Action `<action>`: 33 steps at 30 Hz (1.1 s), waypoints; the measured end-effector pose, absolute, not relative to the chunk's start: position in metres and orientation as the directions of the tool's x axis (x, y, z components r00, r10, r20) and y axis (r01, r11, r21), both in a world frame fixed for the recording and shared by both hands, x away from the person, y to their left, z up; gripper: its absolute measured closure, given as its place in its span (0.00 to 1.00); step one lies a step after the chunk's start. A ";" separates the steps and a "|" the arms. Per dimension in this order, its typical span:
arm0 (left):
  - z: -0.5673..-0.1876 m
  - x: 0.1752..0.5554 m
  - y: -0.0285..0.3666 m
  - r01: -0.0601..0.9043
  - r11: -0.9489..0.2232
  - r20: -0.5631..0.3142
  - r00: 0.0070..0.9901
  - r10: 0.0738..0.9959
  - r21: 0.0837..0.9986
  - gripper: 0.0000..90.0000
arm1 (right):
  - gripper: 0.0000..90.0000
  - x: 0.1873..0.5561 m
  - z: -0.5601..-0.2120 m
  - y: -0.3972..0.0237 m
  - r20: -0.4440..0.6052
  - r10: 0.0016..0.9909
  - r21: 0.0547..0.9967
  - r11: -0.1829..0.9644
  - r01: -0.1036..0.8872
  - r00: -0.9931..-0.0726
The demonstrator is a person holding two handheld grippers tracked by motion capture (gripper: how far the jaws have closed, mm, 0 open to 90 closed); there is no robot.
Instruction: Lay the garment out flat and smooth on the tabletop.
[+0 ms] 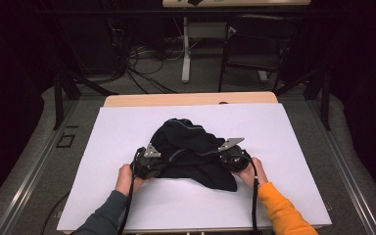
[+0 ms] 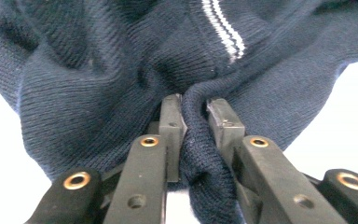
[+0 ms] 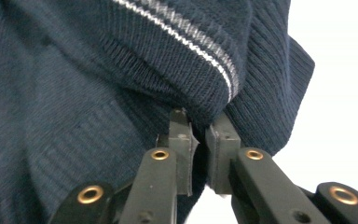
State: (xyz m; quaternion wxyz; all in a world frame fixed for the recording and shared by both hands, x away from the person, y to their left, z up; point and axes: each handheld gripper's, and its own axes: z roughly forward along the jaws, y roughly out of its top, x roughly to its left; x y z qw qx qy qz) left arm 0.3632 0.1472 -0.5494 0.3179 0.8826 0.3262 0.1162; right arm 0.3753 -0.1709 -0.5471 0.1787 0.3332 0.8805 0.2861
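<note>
Between the black jaws of the left gripper (image 2: 193,116) a rolled fold of dark navy knit is pinched tight, the pads pressing it from both sides; the right gripper (image 3: 200,128) likewise clamps an edge of the same cloth just below a thin white stripe. No earlier picture bears on how they got there, so only the grip itself can be told.

Outward from the jaws, the sweater (image 1: 191,152) lies bunched in a loose heap on the white sheet (image 1: 127,196) that covers the table, near the middle and a little toward the near edge. The left hand (image 1: 126,177) holds its gripper at the heap's left side, the right hand (image 1: 251,169) at the heap's right side, so the two stand well apart with the cloth between them. Past the far edge of the sheet a strip of bare wooden tabletop (image 1: 191,99) shows.

As a guess at handling: the knit looks soft, limp and fairly light, with a ribbed surface that should not slip readily between the pads (though a thin pinch of one layer could stretch or pull free). It will sag and drape when lifted, not hold any shape. Taking it by a firm hem or ribbed edge, as both grippers seem to, looks the soundest hold, with the two points kept wide so the cloth spreads.
</note>
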 end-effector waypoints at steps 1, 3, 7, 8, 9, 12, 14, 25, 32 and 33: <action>-0.549 0.363 0.147 0.502 -0.585 -0.002 0.760 0.650 0.637 0.89 | 0.93 0.372 -0.546 -0.170 -0.130 0.684 0.615 0.623 0.482 -0.718; -0.548 0.358 0.144 0.480 -0.608 0.001 0.784 0.621 0.632 0.89 | 0.93 0.366 -0.546 -0.170 -0.133 0.671 0.610 0.635 0.474 -0.729; -0.546 0.350 0.142 0.468 -0.621 -0.008 0.802 0.597 0.629 0.89 | 0.94 0.356 -0.544 -0.172 -0.118 0.660 0.599 0.643 0.478 -0.742; -0.545 0.344 0.140 0.464 -0.627 -0.025 0.815 0.578 0.625 0.89 | 0.94 0.353 -0.544 -0.172 -0.117 0.655 0.597 0.647 0.475 -0.746; -0.544 0.342 0.139 0.461 -0.636 -0.033 0.824 0.565 0.619 0.89 | 0.94 0.350 -0.543 -0.173 -0.117 0.650 0.594 0.652 0.471 -0.751; -0.542 0.334 0.132 0.442 -0.663 -0.043 0.849 0.526 0.605 0.89 | 0.94 0.337 -0.542 -0.176 -0.112 0.635 0.583 0.665 0.467 -0.764; -0.542 0.331 0.130 0.428 -0.678 -0.043 0.861 0.507 0.598 0.89 | 0.94 0.333 -0.542 -0.178 -0.117 0.629 0.581 0.671 0.461 -0.769; -0.528 0.322 0.119 0.428 -0.665 -0.038 0.856 0.516 0.612 0.42 | 0.42 0.317 -0.523 -0.195 -0.047 0.694 0.693 0.541 0.477 -0.719; -0.542 0.312 0.095 0.395 -0.740 0.047 0.866 0.497 0.544 0.40 | 0.87 0.339 -0.531 -0.176 -0.069 0.697 0.703 0.541 0.461 -0.714; -0.542 0.312 0.095 0.395 -0.740 0.047 0.866 0.497 0.544 0.44 | 0.87 0.339 -0.531 -0.176 -0.069 0.697 0.703 0.541 0.461 -0.714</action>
